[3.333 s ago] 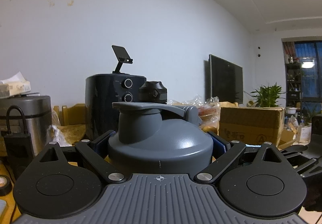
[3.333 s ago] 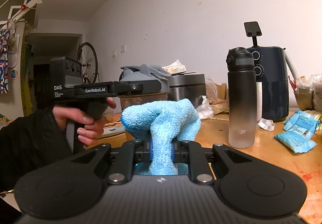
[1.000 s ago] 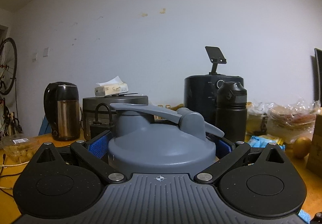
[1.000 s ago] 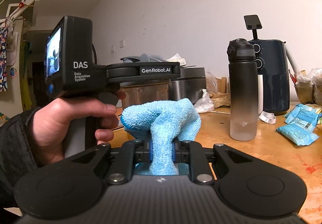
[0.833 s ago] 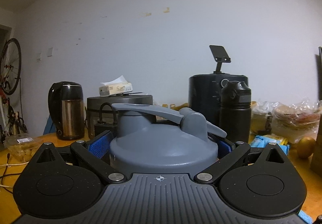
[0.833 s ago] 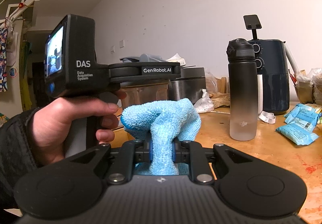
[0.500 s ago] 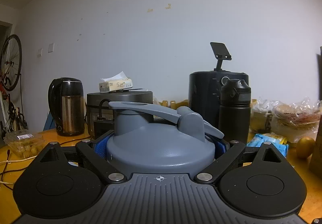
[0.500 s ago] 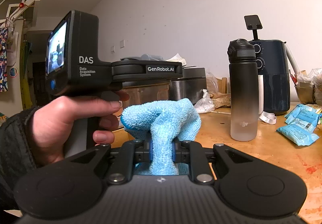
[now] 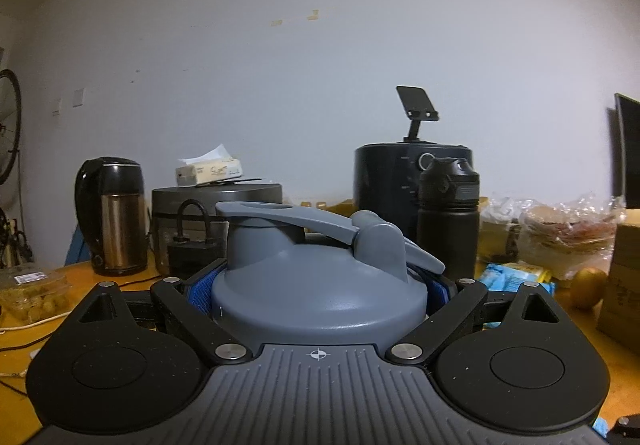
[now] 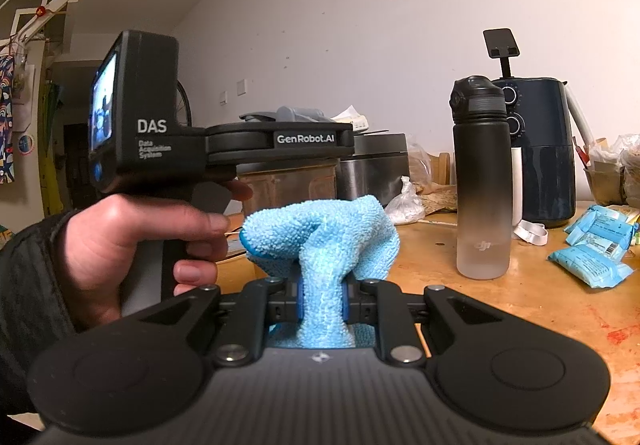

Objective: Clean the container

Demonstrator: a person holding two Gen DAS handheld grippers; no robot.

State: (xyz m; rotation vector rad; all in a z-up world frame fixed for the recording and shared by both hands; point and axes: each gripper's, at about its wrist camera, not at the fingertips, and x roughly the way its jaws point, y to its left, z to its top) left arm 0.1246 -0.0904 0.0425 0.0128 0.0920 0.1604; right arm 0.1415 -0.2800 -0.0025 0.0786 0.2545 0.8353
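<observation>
Table (image 10: 500, 297): bare wood, orange-brown, cluttered along the wall
Wall (image 9: 320, 65): white, a few small marks high up
Water bottle (image 10: 483, 181): dark, upright on the table, taken as landmark
Air fryer (image 10: 540, 149): just behind the water bottle, phone stand on top
Blue packets (image 10: 592, 245): right of the water bottle, flat on the table
Kettle (image 9: 112, 217): well left of the water bottle, by the rice cooker (image 9: 216, 201)
Container (image 9: 316, 285): grey lid with flip handle, left of the water bottle, between the blue pads
Left gripper (image 9: 318, 293): level, fingers wide, clamped on the container's lid
Left hand (image 10: 132, 249): wrapped round the pistol handle, dark sleeve at the wrist
Right gripper (image 10: 322, 301): tilted slightly down, fingers narrow, pinching the blue cloth (image 10: 320, 241)
</observation>
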